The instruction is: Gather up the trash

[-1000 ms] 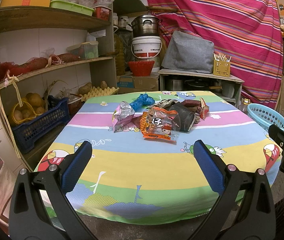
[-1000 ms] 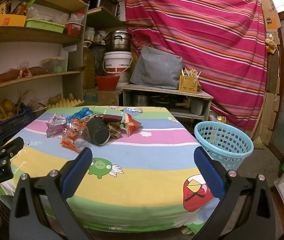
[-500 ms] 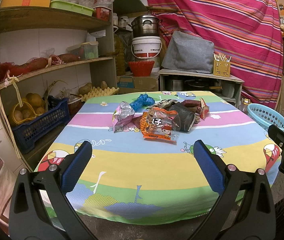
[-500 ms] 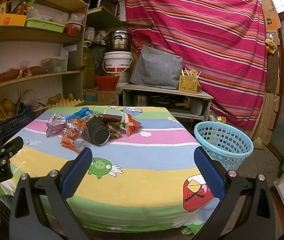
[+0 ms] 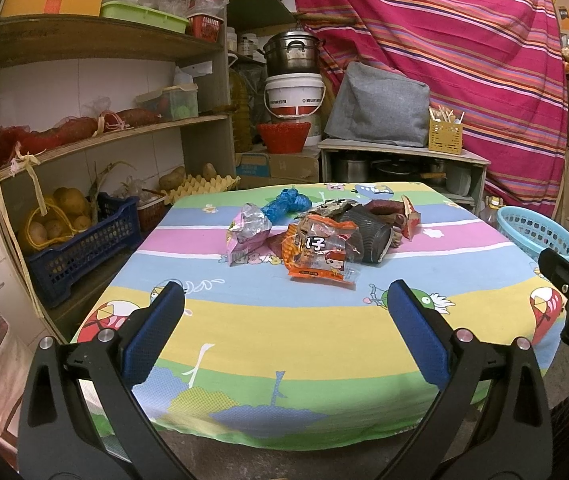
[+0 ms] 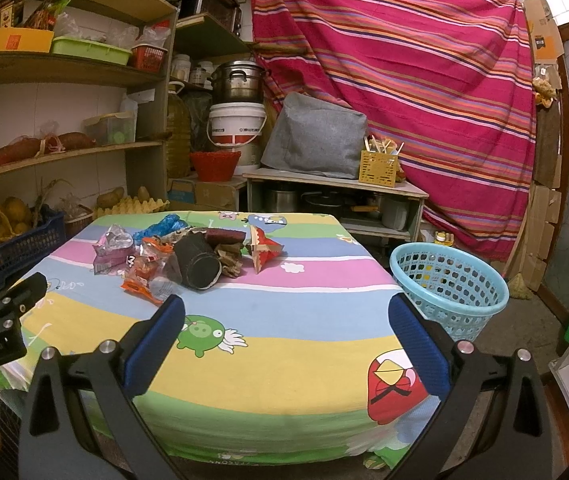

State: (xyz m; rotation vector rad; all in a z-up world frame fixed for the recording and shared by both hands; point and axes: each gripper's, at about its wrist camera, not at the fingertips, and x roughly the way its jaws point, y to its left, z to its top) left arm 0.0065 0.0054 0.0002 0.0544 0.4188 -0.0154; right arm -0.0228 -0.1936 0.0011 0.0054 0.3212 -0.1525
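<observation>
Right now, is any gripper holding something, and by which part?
Nothing is held. The left gripper and right gripper are both open, short of the trash.

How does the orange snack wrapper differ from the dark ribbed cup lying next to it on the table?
The orange snack wrapper is flat, crinkled, glossy and brightly printed; the dark ribbed cup is a stiff, plain, matte cylinder. The wrapper lies spread on the cloth at the pile's near edge, while the cup lies on its side, its open mouth facing the right wrist camera. In both views the wrapper overlaps the cup's side. Both sit in the same trash pile, untouched by either open gripper.
</observation>
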